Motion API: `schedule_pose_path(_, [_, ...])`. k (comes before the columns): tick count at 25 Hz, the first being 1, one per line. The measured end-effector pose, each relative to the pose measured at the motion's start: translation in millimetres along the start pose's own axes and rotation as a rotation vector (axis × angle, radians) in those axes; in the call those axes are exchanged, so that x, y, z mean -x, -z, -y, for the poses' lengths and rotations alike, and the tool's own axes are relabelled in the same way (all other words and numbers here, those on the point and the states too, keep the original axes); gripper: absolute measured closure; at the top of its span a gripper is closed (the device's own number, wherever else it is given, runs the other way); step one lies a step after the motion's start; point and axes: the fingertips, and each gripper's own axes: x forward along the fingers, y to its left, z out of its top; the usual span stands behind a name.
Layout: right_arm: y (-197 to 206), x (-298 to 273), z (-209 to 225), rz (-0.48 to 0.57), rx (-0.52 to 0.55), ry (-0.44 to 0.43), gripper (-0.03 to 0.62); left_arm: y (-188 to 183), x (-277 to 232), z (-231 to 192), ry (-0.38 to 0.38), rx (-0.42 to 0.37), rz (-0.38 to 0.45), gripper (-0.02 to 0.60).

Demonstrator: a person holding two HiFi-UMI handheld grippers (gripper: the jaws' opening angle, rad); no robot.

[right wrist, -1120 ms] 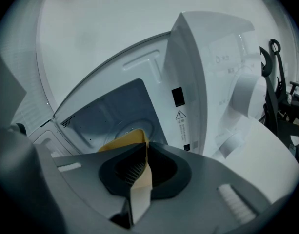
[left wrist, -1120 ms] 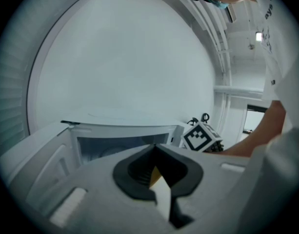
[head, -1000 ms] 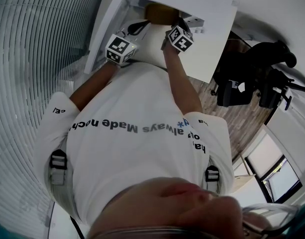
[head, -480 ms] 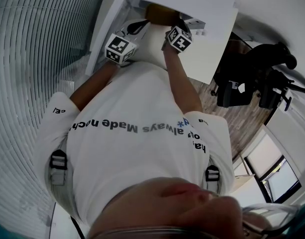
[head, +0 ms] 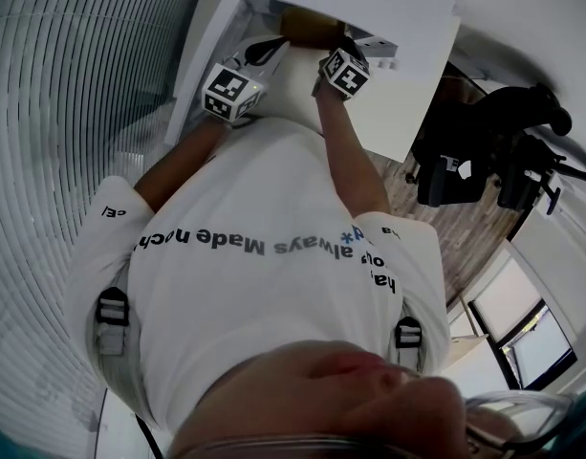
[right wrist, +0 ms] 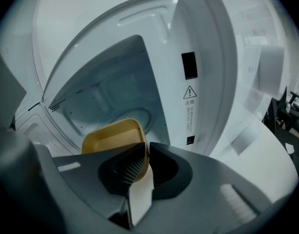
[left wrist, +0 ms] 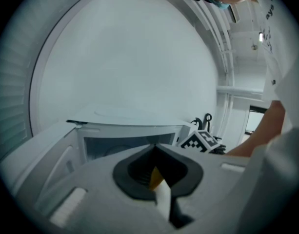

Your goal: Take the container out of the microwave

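Right gripper [right wrist: 145, 152] jaws just eased, rounded yellow plastic container [right wrist: 112, 133] wall pinched between; left gripper [left wrist: 155, 152] closed, seemingly on its rim. Mid-extraction: firm up, draw from white microwave [right wrist: 115, 82].

Yel. container [right wrist: 112, 138], wht microwave [right wrist: 95, 77]

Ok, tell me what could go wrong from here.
The right claw pinches only one wall of the container, and its jaws have just been opening, so the container could slip or tip. The container looks to be at the mouth of the microwave, so it might catch the frame when pulled out.
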Motion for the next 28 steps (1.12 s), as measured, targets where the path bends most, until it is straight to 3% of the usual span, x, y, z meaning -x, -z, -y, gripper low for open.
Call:
schedule_pose_path(19, [-6.8,1.0,-1.3,0.018,-0.044,-0.047,0.581,-0.1,-1.8,-0.2,0.004,0.003,-0.003,0.578])
schedule_pose_path(28, [-2.0,-5.7,-0.2,-0.002,0.0,-0.022,0.572,2.0,-1.4,-1.3,0.0,0.004,-0.005,0.578])
